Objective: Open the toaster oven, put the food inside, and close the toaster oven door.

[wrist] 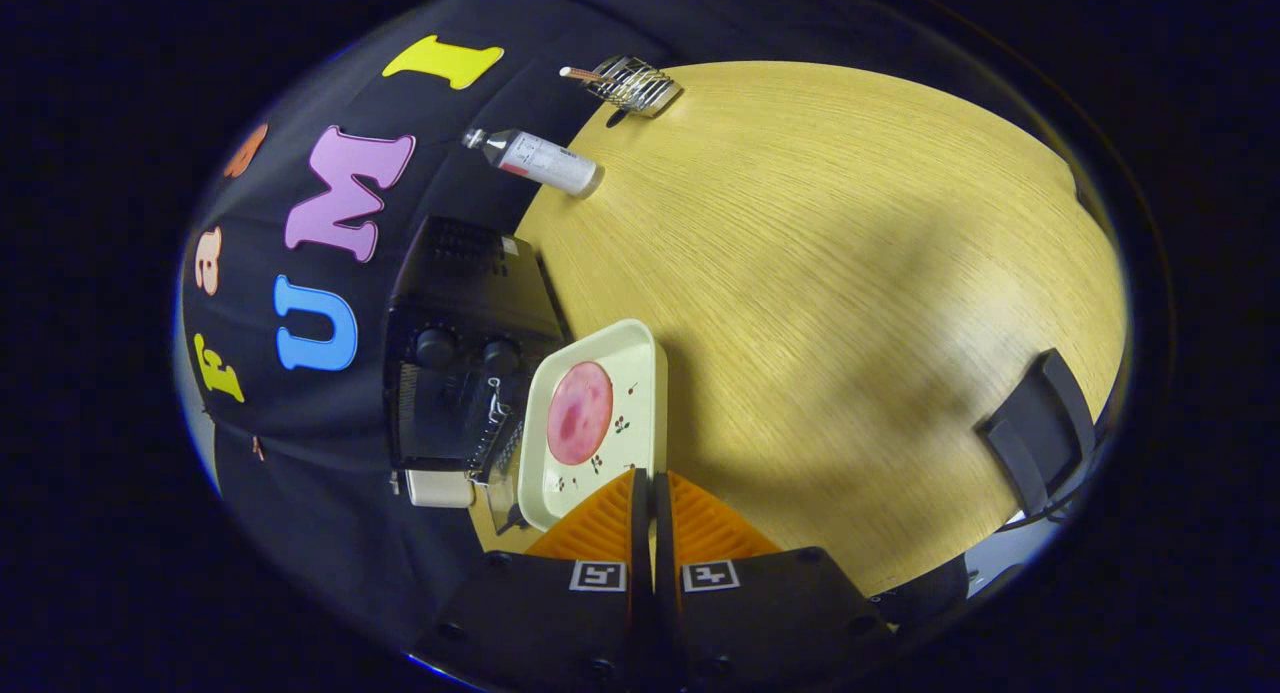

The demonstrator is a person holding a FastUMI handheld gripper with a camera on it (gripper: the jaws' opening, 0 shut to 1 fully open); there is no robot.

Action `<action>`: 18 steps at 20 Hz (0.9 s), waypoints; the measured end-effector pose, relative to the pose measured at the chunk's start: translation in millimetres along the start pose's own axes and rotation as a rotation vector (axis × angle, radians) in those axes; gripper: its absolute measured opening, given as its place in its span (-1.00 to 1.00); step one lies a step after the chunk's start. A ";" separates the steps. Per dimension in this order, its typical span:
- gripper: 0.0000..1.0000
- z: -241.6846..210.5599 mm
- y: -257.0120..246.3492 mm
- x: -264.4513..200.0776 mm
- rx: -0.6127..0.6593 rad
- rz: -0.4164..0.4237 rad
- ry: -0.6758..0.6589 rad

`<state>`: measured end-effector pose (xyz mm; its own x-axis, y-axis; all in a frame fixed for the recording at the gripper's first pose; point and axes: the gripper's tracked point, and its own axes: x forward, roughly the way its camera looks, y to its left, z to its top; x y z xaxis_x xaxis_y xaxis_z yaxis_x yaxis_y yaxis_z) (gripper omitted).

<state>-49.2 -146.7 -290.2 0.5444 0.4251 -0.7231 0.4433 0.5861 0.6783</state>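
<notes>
Holding my gripper [651, 488] with fingers together over the tray's [640, 358] near rim; ham [579, 413] lies on it, toaster oven [465, 373] just left on the worktop [850, 273].

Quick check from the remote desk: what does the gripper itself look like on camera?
The gripper has two orange ribbed fingers with black inner pads, mounted on black blocks. Each block carries a white square tag with a black pattern.

I can read no text from here. The white label on the clear plastic bottle [540, 160] lying on the worktop is too small to make out, and the square black-and-white markers [598, 575] on my claw carry patterns, not words.
</notes>
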 end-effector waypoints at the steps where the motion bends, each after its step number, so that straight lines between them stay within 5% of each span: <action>1: -0.88 1.0 4.5 -4.5 0.006 0.010 -0.010; 9: -0.88 -33.9 74.4 -26.0 -0.041 0.086 -0.053; 18: -0.88 -91.5 156.8 61.8 -0.071 0.103 -0.124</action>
<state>-11.2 34.6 -240.6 0.6699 0.3995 -0.6258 0.3317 0.5930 0.7337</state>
